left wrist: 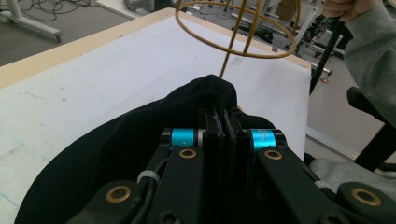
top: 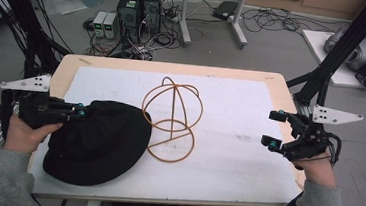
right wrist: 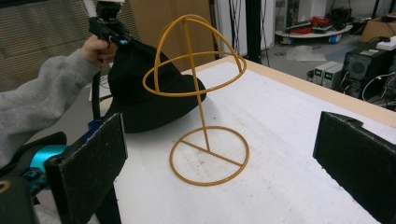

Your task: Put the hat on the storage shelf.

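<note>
One hat (top: 98,145) is pinched at its crown by the left gripper (top: 81,110) near the desk's left edge; stand (top: 172,119) sits just right, mid-desk. Right gripper (top: 276,130) is held wide, empty.

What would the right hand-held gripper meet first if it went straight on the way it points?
Probably the yellow wire hat stand: it sits centred between the open jaws of the right hand-held gripper, with bare table in between. Depth is uncertain.
</note>
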A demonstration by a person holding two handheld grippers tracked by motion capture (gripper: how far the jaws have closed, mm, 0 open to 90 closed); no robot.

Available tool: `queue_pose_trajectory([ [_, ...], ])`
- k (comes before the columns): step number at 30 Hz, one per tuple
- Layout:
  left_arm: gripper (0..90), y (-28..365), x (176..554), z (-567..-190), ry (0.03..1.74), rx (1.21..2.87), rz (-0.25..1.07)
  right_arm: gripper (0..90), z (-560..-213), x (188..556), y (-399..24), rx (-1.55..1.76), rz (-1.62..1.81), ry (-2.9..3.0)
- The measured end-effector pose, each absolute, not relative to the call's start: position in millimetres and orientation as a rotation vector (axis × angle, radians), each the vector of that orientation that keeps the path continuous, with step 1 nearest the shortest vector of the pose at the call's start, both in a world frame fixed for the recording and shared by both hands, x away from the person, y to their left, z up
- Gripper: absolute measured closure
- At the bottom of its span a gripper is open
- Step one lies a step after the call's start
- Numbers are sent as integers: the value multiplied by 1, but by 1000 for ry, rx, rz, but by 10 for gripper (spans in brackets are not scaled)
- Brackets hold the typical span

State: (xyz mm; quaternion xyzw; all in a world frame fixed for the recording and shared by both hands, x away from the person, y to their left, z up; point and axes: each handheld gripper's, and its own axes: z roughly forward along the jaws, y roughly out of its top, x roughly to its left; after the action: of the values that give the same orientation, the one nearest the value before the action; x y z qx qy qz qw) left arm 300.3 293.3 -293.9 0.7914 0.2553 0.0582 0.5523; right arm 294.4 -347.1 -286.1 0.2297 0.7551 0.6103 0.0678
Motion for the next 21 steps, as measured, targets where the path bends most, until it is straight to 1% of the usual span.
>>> queue_pose_trajectory([
  [6,872,295,293,-280,564,1894,138,20,-287,294,-348,696,1834,2279],
  [11,872,298,286,-269,532,1880,132,20,-288,294,-350,700,1836,2268],
  [21,871,310,268,-240,535,1897,168,20,-287,293,-350,698,1840,2271],
])
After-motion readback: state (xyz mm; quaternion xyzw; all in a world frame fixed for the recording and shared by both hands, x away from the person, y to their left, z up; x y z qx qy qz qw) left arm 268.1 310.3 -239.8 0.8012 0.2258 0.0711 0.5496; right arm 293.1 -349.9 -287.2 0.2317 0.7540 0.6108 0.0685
